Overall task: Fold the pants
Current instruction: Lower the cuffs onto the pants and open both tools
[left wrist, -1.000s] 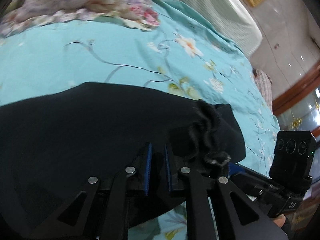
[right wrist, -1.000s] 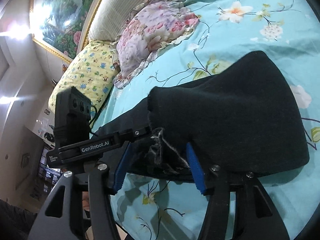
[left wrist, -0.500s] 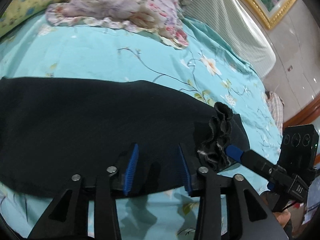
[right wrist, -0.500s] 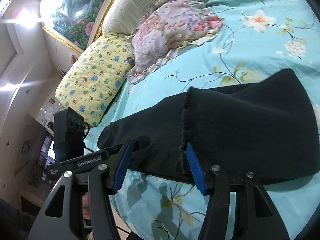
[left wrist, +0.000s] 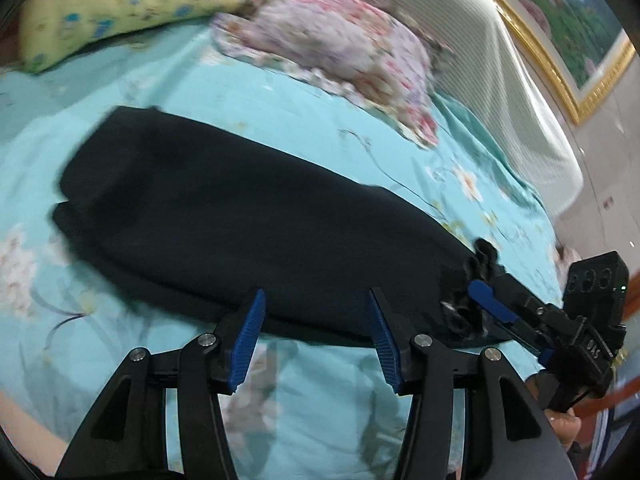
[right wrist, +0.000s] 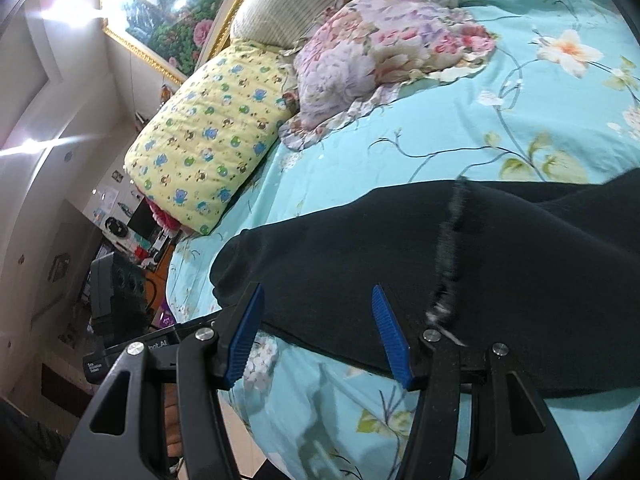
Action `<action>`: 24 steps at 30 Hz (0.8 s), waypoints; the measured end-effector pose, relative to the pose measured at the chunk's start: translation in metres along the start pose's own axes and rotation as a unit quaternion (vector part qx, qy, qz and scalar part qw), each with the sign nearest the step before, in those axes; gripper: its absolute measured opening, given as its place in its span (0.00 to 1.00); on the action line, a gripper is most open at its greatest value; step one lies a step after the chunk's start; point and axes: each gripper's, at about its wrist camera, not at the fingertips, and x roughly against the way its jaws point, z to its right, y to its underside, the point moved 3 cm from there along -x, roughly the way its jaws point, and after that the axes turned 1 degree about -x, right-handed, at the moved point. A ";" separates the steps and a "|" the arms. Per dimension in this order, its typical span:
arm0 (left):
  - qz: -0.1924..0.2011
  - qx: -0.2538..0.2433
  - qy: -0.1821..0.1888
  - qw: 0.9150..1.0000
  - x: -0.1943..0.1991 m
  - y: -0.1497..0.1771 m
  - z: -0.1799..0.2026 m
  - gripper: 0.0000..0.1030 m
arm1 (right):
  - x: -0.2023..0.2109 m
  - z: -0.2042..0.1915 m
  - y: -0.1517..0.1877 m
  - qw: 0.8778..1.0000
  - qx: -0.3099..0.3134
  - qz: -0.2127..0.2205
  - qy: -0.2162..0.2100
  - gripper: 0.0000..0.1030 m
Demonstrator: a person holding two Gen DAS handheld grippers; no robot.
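The black pants (right wrist: 500,264) run off the right-wrist view's right edge.

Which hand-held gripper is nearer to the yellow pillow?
Left. The left hand-held gripper is at the pants' end toward the yellow pillow; the right hand-held gripper is farther along.

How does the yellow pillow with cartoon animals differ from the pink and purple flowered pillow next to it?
The yellow pillow with small cartoon animals has plain, straight edges; the pink and purple flowered pillow has a ruffled frill around its border. The yellow pillow's print is small and repeated, while the flowered pillow's print shows large blossoms. The yellow pillow lies nearer the bed's side edge; the flowered one lies further in. Both rest on the turquoise flowered bedsheet, near the striped headboard.
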 end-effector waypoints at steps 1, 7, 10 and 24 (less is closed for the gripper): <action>0.009 0.005 0.004 1.000 0.004 0.000 -0.005 0.51 | -0.003 -0.003 -0.001 1.000 0.004 -0.003 -0.002 0.56; 0.045 0.046 -0.008 0.998 0.030 0.001 -0.038 0.67 | -0.019 -0.019 -0.006 0.999 0.030 -0.016 -0.008 0.56; 0.051 0.056 -0.032 0.997 0.039 0.001 -0.052 0.70 | -0.030 -0.027 -0.008 0.999 0.042 -0.028 -0.012 0.57; 0.045 0.163 -0.051 0.984 0.043 -0.002 -0.110 0.76 | -0.085 -0.063 -0.034 0.989 0.118 -0.084 -0.034 0.58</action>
